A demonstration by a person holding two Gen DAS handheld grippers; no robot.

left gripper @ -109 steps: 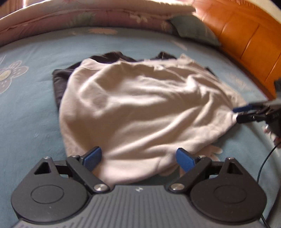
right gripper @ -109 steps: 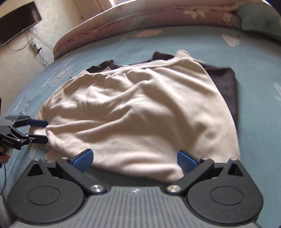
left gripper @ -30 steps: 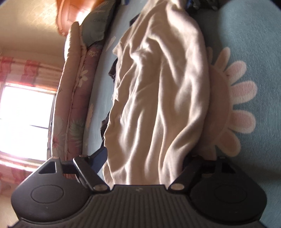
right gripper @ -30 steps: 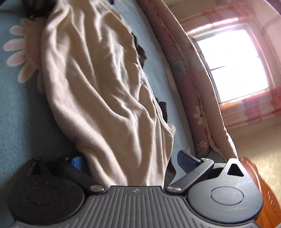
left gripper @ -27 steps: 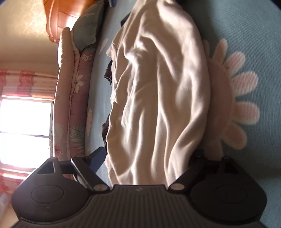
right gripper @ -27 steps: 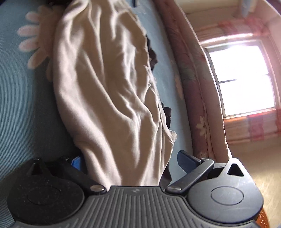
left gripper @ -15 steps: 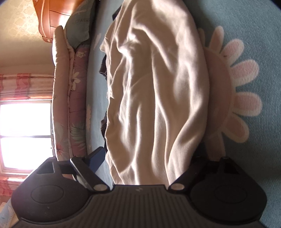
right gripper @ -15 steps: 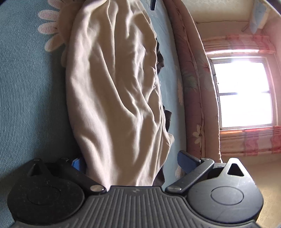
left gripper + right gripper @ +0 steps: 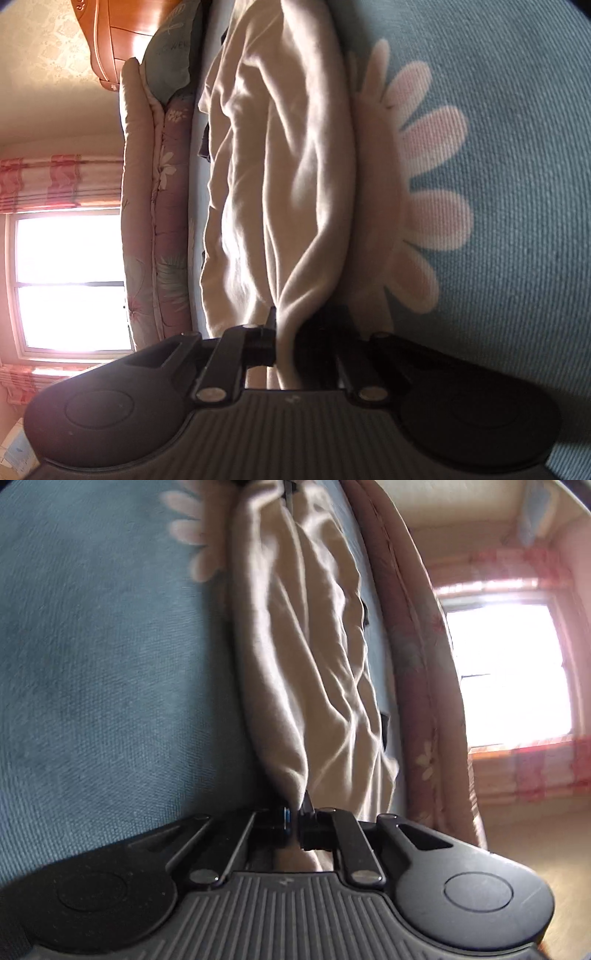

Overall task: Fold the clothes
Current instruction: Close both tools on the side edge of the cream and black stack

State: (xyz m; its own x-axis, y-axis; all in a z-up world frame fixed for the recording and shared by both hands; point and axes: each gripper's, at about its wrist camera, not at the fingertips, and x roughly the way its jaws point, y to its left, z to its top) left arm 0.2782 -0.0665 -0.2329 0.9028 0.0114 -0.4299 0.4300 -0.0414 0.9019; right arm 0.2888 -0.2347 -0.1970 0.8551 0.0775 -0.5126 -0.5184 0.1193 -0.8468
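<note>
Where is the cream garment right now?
In both wrist views the cream garment lies on the blue floral bedspread, one edge pinched in the left gripper, the opposite in the right gripper.

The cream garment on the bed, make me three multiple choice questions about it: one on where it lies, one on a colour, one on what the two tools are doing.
1. The cream garment lies on:
A. a wooden floor
B. a blue bedspread
C. a chair

2. The flower print beside it is:
A. pink
B. green
C. black

3. The two tools are:
A. both open
B. one open, one shut
C. both shut on the garment

Answers:
1 B: the blue bedspread runs under it.
2 A: the flower print has pink petals.
3 C: the left tool and right tool each pinch cream cloth.
</note>
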